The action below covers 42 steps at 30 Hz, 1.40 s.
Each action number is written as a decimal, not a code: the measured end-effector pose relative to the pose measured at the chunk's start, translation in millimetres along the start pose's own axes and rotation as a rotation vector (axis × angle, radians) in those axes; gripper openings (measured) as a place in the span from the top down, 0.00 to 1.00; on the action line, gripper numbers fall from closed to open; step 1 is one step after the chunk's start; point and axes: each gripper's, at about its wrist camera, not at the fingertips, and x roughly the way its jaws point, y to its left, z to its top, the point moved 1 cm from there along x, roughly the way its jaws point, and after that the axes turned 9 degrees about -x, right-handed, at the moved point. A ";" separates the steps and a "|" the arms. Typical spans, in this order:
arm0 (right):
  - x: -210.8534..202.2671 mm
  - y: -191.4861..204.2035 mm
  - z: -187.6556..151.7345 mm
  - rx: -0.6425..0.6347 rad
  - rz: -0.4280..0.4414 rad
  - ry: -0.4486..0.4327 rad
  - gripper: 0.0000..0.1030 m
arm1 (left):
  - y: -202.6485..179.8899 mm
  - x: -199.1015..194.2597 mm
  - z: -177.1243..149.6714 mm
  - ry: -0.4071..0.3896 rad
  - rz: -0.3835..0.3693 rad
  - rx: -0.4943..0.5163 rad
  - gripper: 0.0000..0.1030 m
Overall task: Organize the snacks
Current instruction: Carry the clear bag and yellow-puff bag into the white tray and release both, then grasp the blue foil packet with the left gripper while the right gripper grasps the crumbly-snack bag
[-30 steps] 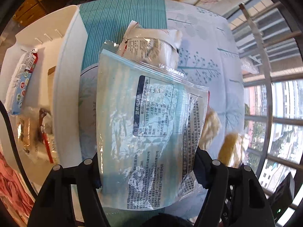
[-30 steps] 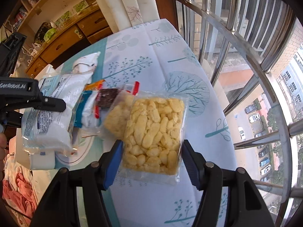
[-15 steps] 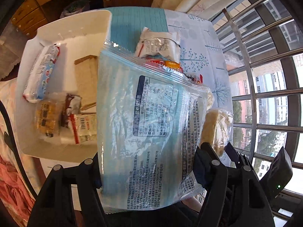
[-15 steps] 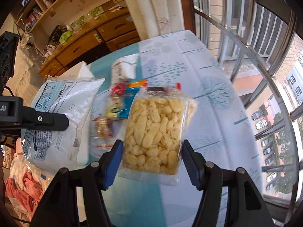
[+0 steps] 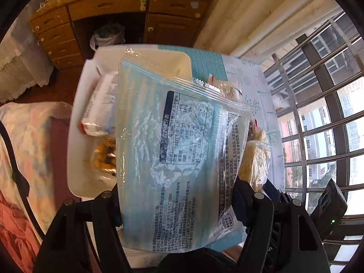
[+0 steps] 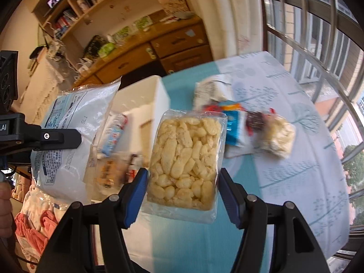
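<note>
My left gripper (image 5: 176, 195) is shut on a large pale-blue snack bag (image 5: 179, 150) with a printed label, held up over the white bin (image 5: 76, 136). That bag also shows in the right wrist view (image 6: 68, 141), with the left gripper (image 6: 56, 136) at the left. My right gripper (image 6: 182, 188) is shut on a clear pack of yellow puffed snacks (image 6: 186, 159), held above the table near the white bin (image 6: 159, 97). The bin holds several small snacks, among them a white-and-blue packet (image 6: 113, 136) and an orange pack (image 5: 105, 157).
Loose snacks lie on the blue-and-white tablecloth (image 6: 295, 182): a white packet (image 6: 211, 91), a blue packet (image 6: 234, 125), a dark one (image 6: 256, 119) and a clear pack of pale pieces (image 6: 277, 136). Window bars (image 5: 318, 113) stand to the right, wooden drawers (image 6: 177, 43) behind, pink cloth (image 5: 13, 227) at left.
Both grippers have risen and swung left toward the white bin with their bags. The bin and the wooden drawers behind it have come into fuller view.
</note>
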 end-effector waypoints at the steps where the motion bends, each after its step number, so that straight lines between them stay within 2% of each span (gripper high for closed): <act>1: 1.2 7.1 0.3 -0.004 0.007 -0.008 0.39 | 7.0 -4.7 0.4 -0.023 -0.001 0.006 0.32; 10: 15.3 71.5 4.5 -0.094 0.069 -0.068 0.39 | 77.4 -16.5 3.8 -0.129 0.005 -0.023 0.32; 14: 23.3 88.8 8.3 -0.123 0.094 -0.084 0.39 | 98.6 -13.6 6.6 -0.161 -0.019 -0.065 0.32; 19: 29.6 99.0 12.9 -0.149 0.100 -0.104 0.39 | 107.2 -8.1 7.2 -0.203 -0.003 -0.086 0.32; 21: 30.1 99.2 14.3 -0.150 0.084 -0.111 0.38 | 107.8 -6.0 8.1 -0.207 0.007 -0.093 0.27; 24: 29.2 97.4 17.1 -0.140 0.052 -0.113 0.21 | 106.4 -5.3 9.2 -0.204 -0.004 -0.095 0.12; 30: 23.4 81.1 16.8 -0.091 0.041 -0.114 0.19 | 92.0 -12.7 7.6 -0.244 0.000 -0.051 0.11; 33: 19.5 70.0 15.5 -0.058 0.038 -0.109 0.19 | 81.1 -14.8 4.2 -0.265 -0.024 -0.029 0.11; 42: 5.8 21.5 10.7 0.064 0.008 -0.088 0.19 | 24.2 -11.6 -6.5 -0.318 -0.079 0.058 0.11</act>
